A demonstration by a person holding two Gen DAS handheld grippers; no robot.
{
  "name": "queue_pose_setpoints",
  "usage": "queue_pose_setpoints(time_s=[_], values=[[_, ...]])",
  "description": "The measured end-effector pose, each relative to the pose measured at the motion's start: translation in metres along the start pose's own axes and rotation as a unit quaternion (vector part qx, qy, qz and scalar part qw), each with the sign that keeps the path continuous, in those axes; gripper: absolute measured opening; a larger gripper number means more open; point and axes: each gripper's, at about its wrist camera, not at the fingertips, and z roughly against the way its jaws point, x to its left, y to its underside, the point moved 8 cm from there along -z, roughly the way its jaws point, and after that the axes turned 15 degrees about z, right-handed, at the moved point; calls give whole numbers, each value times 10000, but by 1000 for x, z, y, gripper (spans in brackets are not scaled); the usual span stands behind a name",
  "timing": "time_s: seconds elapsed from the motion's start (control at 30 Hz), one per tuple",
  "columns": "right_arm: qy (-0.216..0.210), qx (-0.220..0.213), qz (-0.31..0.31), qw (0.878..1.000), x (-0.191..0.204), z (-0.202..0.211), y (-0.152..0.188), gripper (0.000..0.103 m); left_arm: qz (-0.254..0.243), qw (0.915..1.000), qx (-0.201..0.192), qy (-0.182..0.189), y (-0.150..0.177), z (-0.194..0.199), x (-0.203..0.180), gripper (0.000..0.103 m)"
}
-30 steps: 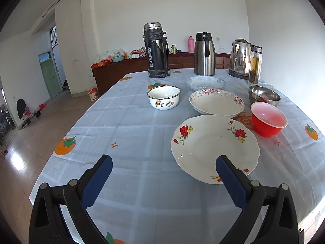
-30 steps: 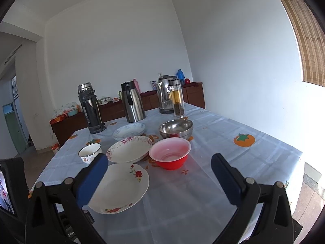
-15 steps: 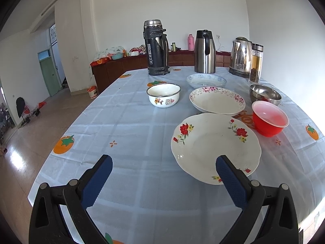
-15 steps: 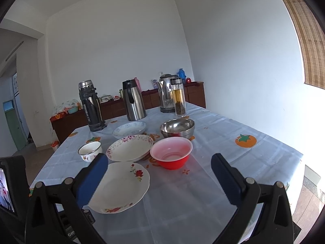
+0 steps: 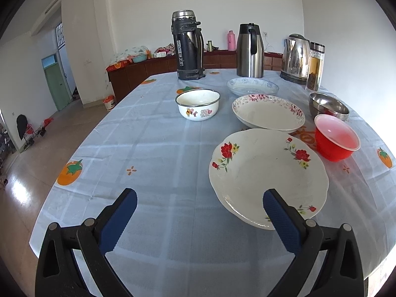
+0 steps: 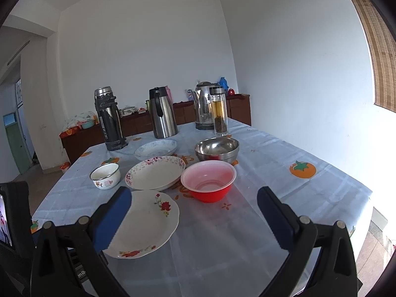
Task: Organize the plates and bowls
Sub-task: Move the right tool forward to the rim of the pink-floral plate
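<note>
A white plate with red roses (image 5: 268, 175) (image 6: 148, 225) lies nearest on the blue tablecloth. Behind it stands a deep pink-flowered plate (image 5: 268, 111) (image 6: 154, 173), then a blue-patterned plate (image 5: 252, 87) (image 6: 156, 148). A red bowl (image 5: 335, 137) (image 6: 208, 180), a steel bowl (image 5: 326, 105) (image 6: 216, 148) and a white enamel bowl (image 5: 197, 104) (image 6: 105, 175) stand around them. My left gripper (image 5: 200, 198) is open above the near cloth, its right finger over the rose plate's rim. My right gripper (image 6: 194, 194) is open and empty, in front of the red bowl.
A black thermos (image 5: 188, 45), a steel jug (image 5: 249, 50), an electric kettle (image 5: 295, 58) and a glass tea bottle (image 5: 314, 66) line the table's far end. A brown sideboard (image 5: 148, 70) runs behind. The table drops off at left to tiled floor (image 5: 37, 153).
Both views have drifted slightly; the left gripper has lowered a little toward the table and the dishes sit a bit higher in view. Nothing was grasped or moved.
</note>
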Motion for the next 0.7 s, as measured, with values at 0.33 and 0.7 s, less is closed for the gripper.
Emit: queue_pose_setpoints(time_s=[0.33,0.7], values=[[-291,521,347,9976,3,-34,20,100,-277,9989,143,-354,-3,-26,13,103],[-1700,1713,-317,9699,6,-94,55,57,-174,9943,909,524,-14,-56,1,102]])
